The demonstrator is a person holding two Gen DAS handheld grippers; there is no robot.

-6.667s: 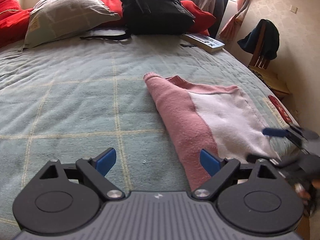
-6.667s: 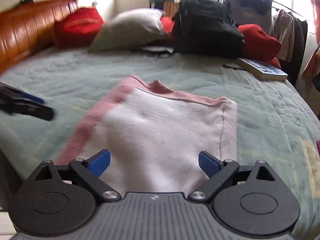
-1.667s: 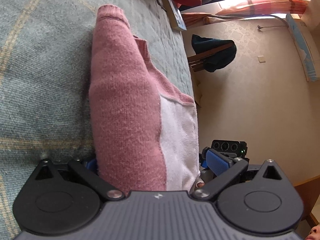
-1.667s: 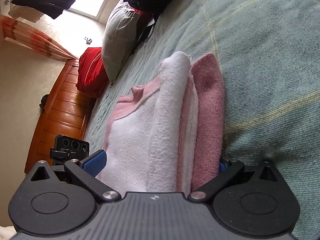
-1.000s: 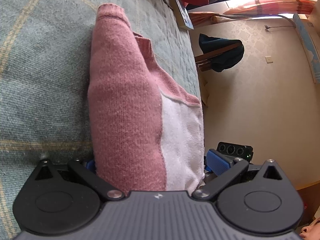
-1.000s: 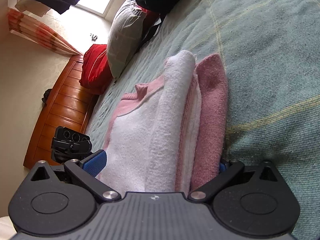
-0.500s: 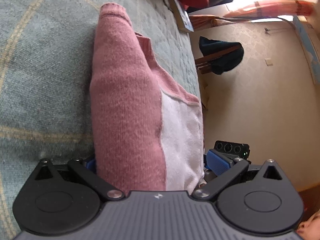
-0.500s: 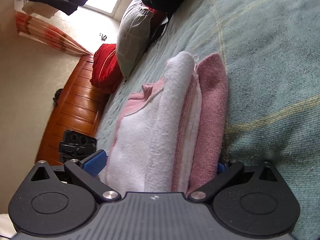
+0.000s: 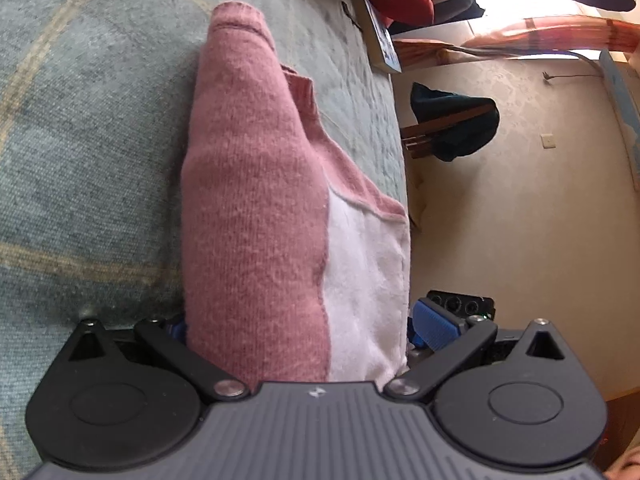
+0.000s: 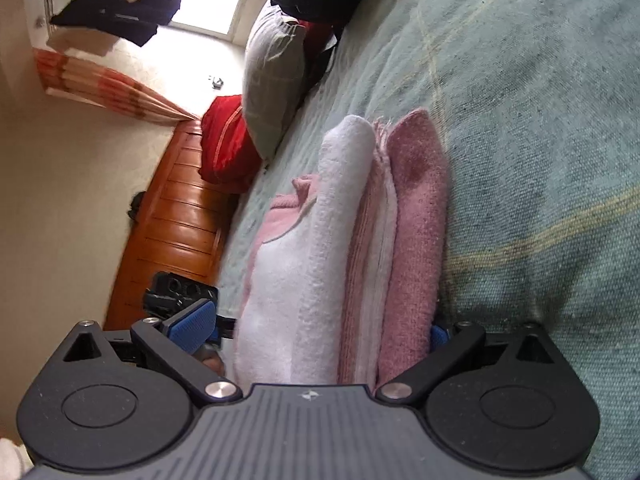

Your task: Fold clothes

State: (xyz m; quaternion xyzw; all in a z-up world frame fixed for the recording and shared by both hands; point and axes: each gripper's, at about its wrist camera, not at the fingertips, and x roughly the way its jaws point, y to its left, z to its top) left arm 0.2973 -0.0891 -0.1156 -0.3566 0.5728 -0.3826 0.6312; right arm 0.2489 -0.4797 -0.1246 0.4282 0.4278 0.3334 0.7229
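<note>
A pink and white sweater (image 9: 256, 208) lies folded on the bed, its layers stacked (image 10: 360, 240). My left gripper (image 9: 304, 328) is rolled on its side and open. The sweater's near left end sits between its fingers, one finger beneath the cloth and one blue pad (image 9: 432, 324) above, with a small gap to the white edge. My right gripper (image 10: 316, 332) is also on its side and open around the near right end. Its upper pad (image 10: 196, 324) is clear of the cloth. Its lower finger is mostly hidden under the stack. Each view shows the other gripper beyond the sweater.
The green checked bedspread (image 10: 540, 140) stretches ahead. At the head of the bed are a grey pillow (image 10: 276, 80), red cushions (image 10: 224, 148) and a black backpack. A book (image 9: 380, 36) lies near the bed's right edge. A chair with dark clothing (image 9: 452, 128) stands beside the bed.
Since 6.7 s ago both grippers have rolled sideways and come down around the sweater's near ends. Over the last second, only slight shifts of view; fingers keep the same width.
</note>
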